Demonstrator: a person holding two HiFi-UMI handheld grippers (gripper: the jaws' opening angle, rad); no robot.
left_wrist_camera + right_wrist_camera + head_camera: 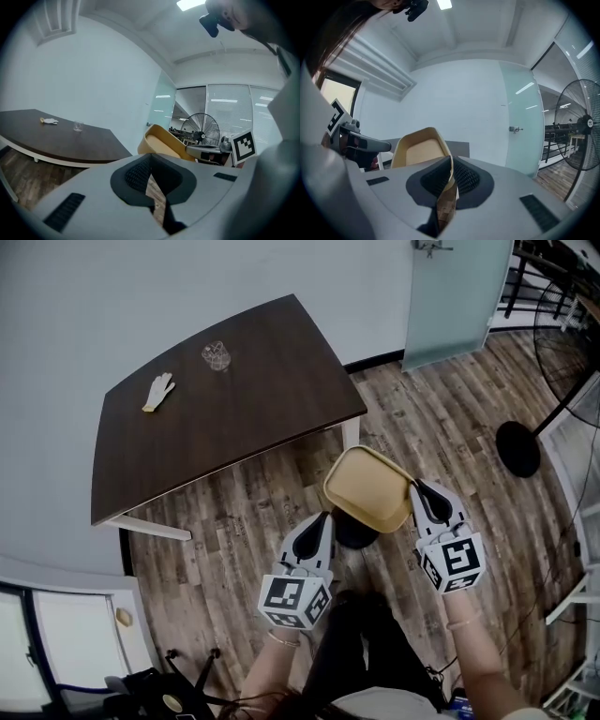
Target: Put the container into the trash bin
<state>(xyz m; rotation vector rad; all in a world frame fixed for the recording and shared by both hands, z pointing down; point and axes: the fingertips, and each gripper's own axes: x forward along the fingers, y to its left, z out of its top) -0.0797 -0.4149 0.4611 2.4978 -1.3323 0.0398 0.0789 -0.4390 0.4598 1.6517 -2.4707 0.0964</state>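
A tan, shallow container hangs tilted above the wooden floor, in front of the person's legs. My right gripper is shut on its right rim; in the right gripper view the thin rim sits pinched between the pads and the container rises beyond them. My left gripper is to the lower left of the container, close to it, its jaws together with nothing in them. A dark round trash bin shows partly beneath the container, mostly hidden by it. The container also appears in the left gripper view.
A dark brown table stands ahead on the left with a glass and a glove on it. A standing fan's base is on the floor at right, and a frosted glass door lies beyond.
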